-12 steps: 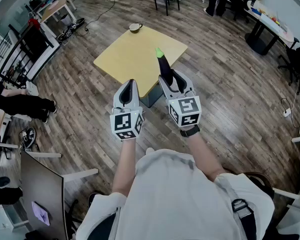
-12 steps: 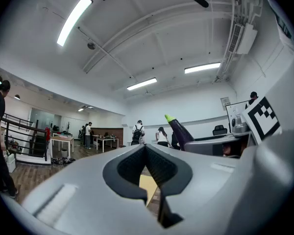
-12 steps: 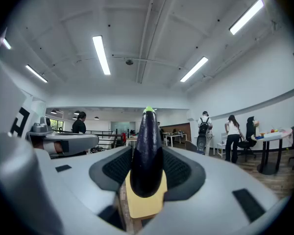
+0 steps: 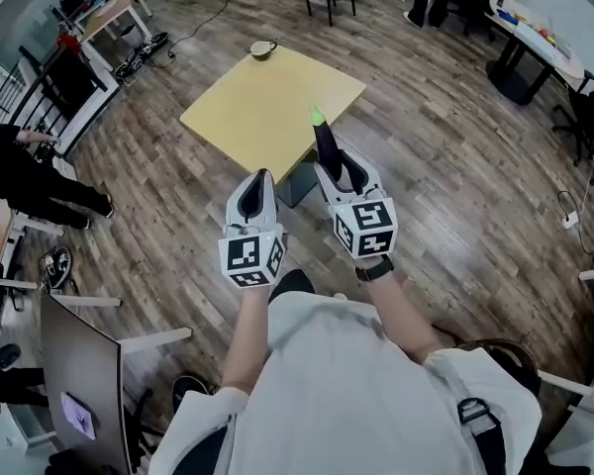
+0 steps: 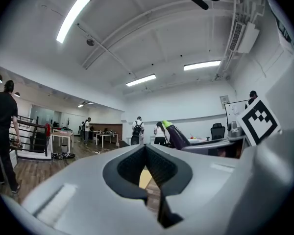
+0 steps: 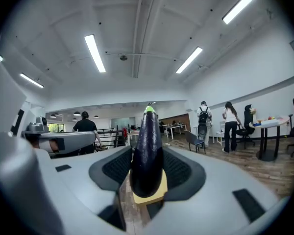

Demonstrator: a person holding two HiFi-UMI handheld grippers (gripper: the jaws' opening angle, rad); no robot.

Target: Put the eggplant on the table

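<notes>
Right gripper [image 4: 339, 166]: jaws clamped on the dark purple eggplant [image 6: 147, 151], green stem end pointing away from the person toward the yellow worktop [image 4: 247, 107]. Eggplant held in the air at the worktop's near edge, not resting on it. Left gripper [image 4: 260, 178]: jaws closed together, nothing between them, just short of the worktop's near corner

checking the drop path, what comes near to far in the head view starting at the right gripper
grey right gripper → dark purple eggplant with green tip, clamped in its jaws → square yellow table → small round bowl on the table's far edge
</notes>
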